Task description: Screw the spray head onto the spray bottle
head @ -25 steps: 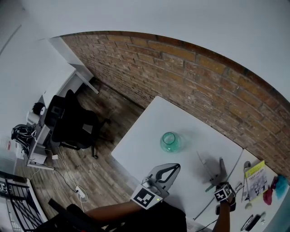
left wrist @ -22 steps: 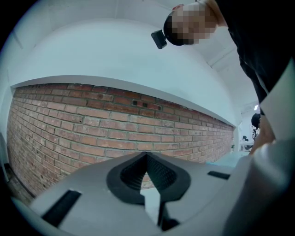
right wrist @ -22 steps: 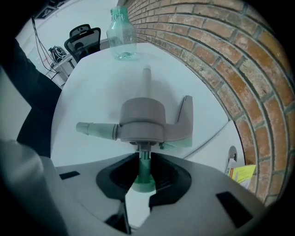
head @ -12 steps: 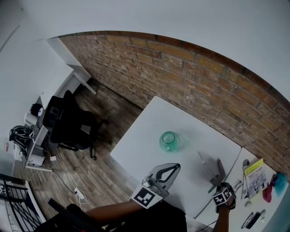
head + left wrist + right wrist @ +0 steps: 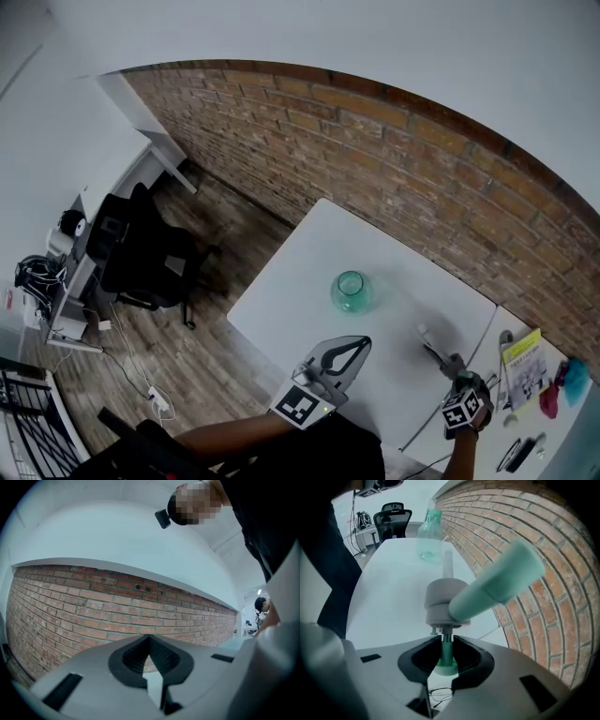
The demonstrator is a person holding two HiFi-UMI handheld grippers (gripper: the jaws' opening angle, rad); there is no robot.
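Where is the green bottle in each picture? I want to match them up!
Head view: the bottle stands on the table, a little right of the picture's middle.
Left gripper view: not in it.
Right gripper view: the bottle is near the top, left of middle, beyond the spray head.
Shared landmark: the brick wall shows in all three views.

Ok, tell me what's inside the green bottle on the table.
The bottle stands open-necked; the spray head is not on it. Through its clear green wall nothing shows inside; the very bottom is too small to judge.
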